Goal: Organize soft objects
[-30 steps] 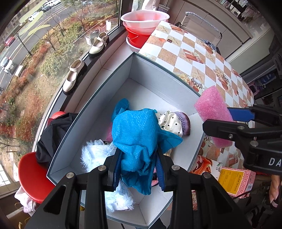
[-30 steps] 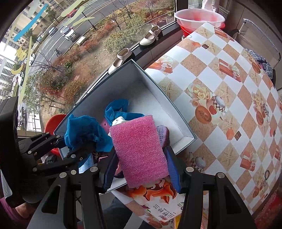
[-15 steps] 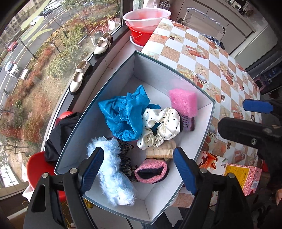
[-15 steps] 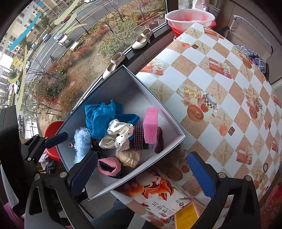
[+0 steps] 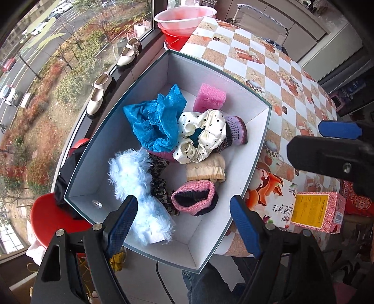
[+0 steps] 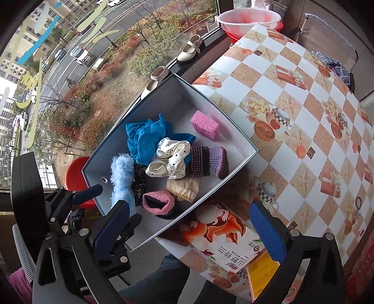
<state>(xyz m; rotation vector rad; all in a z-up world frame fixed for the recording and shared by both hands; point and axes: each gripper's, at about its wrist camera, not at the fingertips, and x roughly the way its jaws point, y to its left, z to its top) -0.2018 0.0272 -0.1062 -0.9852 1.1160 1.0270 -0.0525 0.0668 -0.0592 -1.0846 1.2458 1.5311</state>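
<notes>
A white box with a dark rim (image 5: 217, 247) (image 6: 243, 161) holds several soft things. Among them lie a crumpled blue cloth (image 5: 154, 121) (image 6: 142, 138), a pink sponge (image 5: 210, 97) (image 6: 205, 125), a cream polka-dot scrunchie (image 5: 201, 135) (image 6: 170, 159), a fluffy pale-blue piece (image 5: 138, 184) (image 6: 121, 177) and a pink knit cuff (image 5: 194, 198) (image 6: 159, 202). My left gripper (image 5: 182, 224) hovers open above the box's near end, nothing between its fingers. My right gripper (image 6: 189, 231) stands wide open over the box's near corner, also empty.
The box sits at the edge of a table with a checked cloth (image 6: 303, 105). An orange printed carton (image 6: 224, 243) and a pink-and-yellow packet (image 5: 318, 210) lie near the box. A red stool (image 5: 46, 217), shoes on the sill (image 5: 98, 95) and a pink basin (image 5: 184, 18) stand around.
Both grippers opened. The blue cloth dropped from the left one and the pink sponge from the right one into the box, and both grippers pulled back from it.
</notes>
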